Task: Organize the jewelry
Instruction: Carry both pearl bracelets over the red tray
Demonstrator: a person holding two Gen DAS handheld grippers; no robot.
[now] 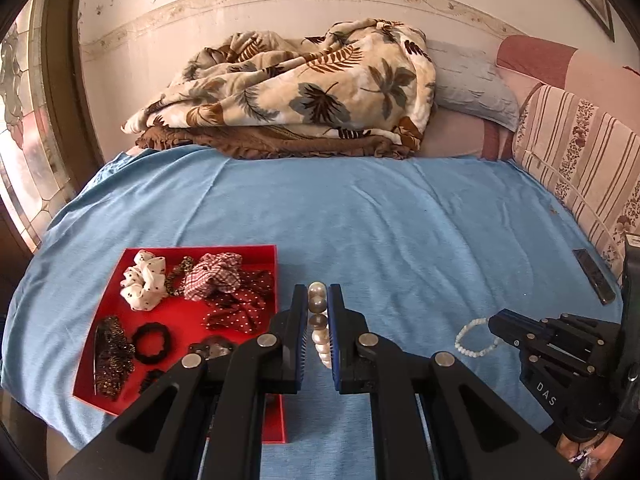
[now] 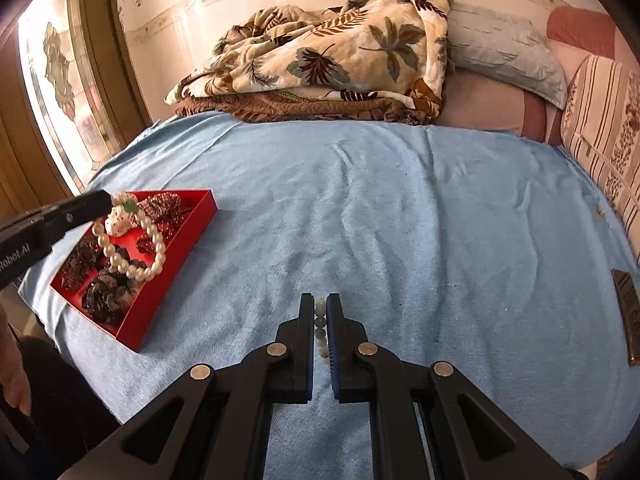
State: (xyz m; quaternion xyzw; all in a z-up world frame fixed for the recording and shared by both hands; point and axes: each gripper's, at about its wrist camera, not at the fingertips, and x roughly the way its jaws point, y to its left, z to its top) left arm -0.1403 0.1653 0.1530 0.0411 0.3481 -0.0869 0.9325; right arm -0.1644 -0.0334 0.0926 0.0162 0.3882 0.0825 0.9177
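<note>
Both of my grippers are loaded. Left gripper: fingers closed on a big pearl bracelet, beads pinched between the pads; in the right wrist view the loop dangles free over the red tray. Right gripper: fingers closed on a small white bead bracelet, a few beads clamped, the rest of the loop hanging just above the blue bed sheet, well apart from the tray.

Tray sits on the bed at my left, already full of scrunchies and hair ties. A dark flat object lies on the sheet far right; I can't tell what it is.

Handling, my read: both bracelets are light, floppy strands of hard round beads. The beads are smooth, so they could roll or slip out of the pads, and the loop swings if I move fast. Best hold is across one or two beads, squeezing on the strand line, not on the bead's curve. The string could snap if tugged or snagged on the tray wall. The big one looks close to release into the tray; the small one has yet to travel there.
</note>
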